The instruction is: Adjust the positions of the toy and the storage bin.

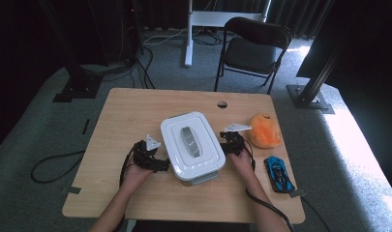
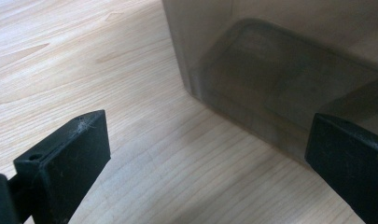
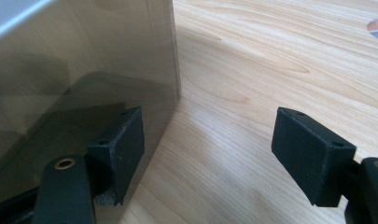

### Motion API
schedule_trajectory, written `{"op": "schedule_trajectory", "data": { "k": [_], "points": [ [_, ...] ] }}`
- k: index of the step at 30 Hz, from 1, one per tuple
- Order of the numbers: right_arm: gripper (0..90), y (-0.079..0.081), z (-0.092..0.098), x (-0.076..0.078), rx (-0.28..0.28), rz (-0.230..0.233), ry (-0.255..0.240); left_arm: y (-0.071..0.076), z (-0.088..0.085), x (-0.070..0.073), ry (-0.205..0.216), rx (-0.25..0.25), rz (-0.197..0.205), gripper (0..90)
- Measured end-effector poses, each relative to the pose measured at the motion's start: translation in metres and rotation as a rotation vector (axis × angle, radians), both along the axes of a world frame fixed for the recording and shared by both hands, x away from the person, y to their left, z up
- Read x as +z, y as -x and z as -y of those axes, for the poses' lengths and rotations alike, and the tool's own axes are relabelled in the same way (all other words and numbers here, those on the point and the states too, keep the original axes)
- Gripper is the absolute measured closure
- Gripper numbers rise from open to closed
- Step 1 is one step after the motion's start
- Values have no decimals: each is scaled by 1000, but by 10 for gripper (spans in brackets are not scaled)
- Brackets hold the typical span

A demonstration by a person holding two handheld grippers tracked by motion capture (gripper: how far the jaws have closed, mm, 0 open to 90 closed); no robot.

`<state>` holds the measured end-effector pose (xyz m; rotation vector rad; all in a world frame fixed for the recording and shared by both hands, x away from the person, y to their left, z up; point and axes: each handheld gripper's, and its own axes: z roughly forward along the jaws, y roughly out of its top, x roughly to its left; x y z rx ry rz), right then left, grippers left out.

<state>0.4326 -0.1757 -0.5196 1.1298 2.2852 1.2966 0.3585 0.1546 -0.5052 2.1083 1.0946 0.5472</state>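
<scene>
Left tool (image 1: 160, 164) and right tool (image 1: 226, 145) flank the lidded box (image 1: 192, 145); both stand apart.

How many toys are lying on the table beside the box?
2. An orange soft toy lies right of the box, near the right gripper. A blue toy car lies nearer the person, by the table's right edge. The box could hide more.

This looks like a lab or test room, not a home. A small wooden desk (image 1: 135, 111) stands alone on grey carpet (image 1: 34, 130), with black metal stands (image 1: 75, 72) bolted around it (the kind that hold cameras). Loose cables (image 1: 53, 166) trail over the floor, dark curtains (image 1: 290, 12) hang behind, and a folding chair (image 1: 254, 48) waits nearby
</scene>
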Motion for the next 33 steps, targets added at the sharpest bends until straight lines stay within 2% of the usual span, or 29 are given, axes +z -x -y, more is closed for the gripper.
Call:
{"op": "schedule_trajectory", "data": {
  "k": [11, 16, 18, 22, 27, 33],
  "points": [
    [260, -11, -8, -1, 45, -16, -16, 9, -4, 3, 3, -11, -11, 4],
    [264, -14, -14, 3, 73, -4, -3, 14, -5, 4, -2, -7, -13, 4],
    [265, -14, -15, 4, 83, -3, 1, 16, -6, 4, 12, -10, -18, 4],
    [269, -14, -15, 3, 90, -7, 0, 20, -5, 6, 35, -31, -27, 4],
    [277, -12, -13, 3, 99, -17, 4, 27, 0, 10, 20, -47, -23, 4],
    [278, -9, -9, 3, 107, -20, 0, 38, 9, 15, 12, -92, -18, 4]
  ]
}}
